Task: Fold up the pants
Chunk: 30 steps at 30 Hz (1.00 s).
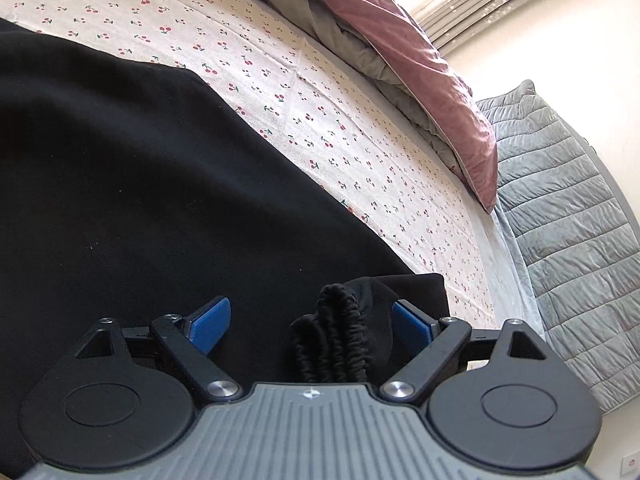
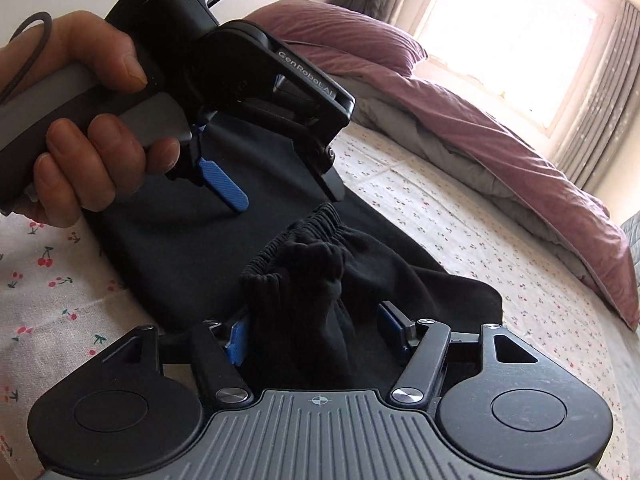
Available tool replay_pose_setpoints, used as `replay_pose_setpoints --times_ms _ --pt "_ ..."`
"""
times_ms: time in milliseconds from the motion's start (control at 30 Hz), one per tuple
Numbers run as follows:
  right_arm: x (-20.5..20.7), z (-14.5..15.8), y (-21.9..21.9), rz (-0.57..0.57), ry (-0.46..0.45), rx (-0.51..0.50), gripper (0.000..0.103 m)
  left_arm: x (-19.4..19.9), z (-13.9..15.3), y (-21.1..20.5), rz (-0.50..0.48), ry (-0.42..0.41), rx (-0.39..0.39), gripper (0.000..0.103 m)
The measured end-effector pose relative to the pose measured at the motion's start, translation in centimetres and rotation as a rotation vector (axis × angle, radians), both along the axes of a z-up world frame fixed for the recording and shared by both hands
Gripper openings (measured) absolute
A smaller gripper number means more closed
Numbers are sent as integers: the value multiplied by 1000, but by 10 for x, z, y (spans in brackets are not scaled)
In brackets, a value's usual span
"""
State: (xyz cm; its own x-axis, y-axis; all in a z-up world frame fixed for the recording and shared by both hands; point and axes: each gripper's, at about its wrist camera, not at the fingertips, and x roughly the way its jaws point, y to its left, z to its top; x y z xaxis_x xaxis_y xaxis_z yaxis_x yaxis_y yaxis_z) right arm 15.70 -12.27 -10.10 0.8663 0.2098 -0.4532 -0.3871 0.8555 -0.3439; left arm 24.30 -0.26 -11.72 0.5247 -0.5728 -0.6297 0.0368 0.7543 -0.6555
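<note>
On the cherry-print bed (image 1: 360, 128), black pants (image 1: 120, 168) spread flat, gathered waistband (image 2: 296, 240) bunched up near the front edge. Left tool (image 1: 310, 320) wide, elastic lying beside its right pad, ungripped. Right tool (image 2: 312, 332) narrower, fabric between its pads; cannot tell if clamped. Likely mid-grasp: next, close both on the waistband, lift, carry over toward the legs.

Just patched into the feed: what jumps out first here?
Black pants spread over the cherry-print sheet, their bunched elastic waistband between the open right gripper and the open left gripper. A pink duvet is heaped by the bright window.
</note>
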Motion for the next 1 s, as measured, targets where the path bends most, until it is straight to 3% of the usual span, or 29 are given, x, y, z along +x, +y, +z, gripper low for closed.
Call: replay_pose_setpoints --times_ms 33,67,267,400,500,567,633,733,1000 --pt "-3 -1 4 9 5 3 50 0 -1 -1 -7 5 -1 90" --pt "-3 -2 5 16 8 4 33 0 -2 -3 -21 12 -2 90" --pt "-1 2 11 -13 -26 24 21 1 -7 -18 -127 46 -101 93" --pt "-2 7 18 -34 -70 39 20 2 -8 -29 -149 15 -56 92" --pt "-3 7 25 -37 -89 27 20 3 -5 -29 -127 -22 -25 67" --pt "-5 6 32 -29 -88 17 20 3 -2 -26 -112 -57 0 36" --pt "-4 3 35 -32 -81 0 22 4 3 -24 -107 -76 35 23" --pt "2 0 42 -44 -85 -26 30 7 9 -15 -81 -89 51 22" --pt "17 -6 54 -25 -28 -50 26 14 22 8 -18 -122 119 22"
